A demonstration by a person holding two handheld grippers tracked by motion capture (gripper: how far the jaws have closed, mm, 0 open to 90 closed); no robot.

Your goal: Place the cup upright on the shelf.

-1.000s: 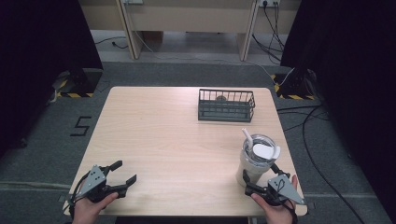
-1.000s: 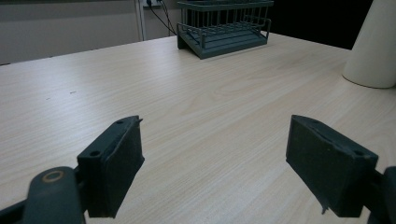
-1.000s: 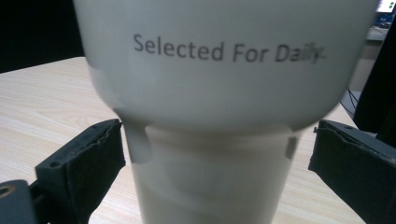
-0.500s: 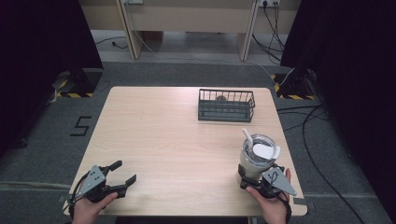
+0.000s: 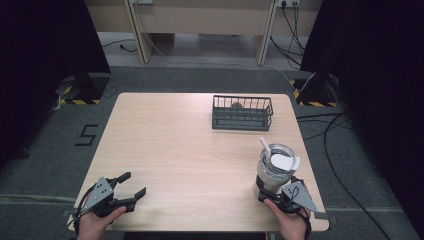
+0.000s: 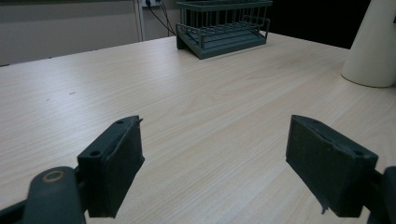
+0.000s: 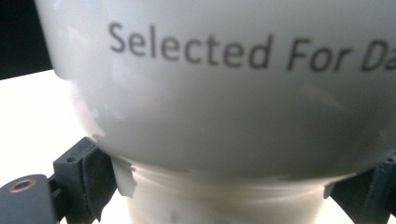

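I have my right claw (image 5: 274,192) closed around the narrow base of the white lidded tumbler with a straw (image 5: 276,170), which stands upright near the right front edge of the pale wooden table (image 5: 190,145), so the grasp looks made and lifting remains, while my left claw (image 5: 131,190) rests wide open and empty.

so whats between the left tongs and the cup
Nothing: in the high view, bare wooden table runs from the open left tongs to the cup; the left gripper view agrees.
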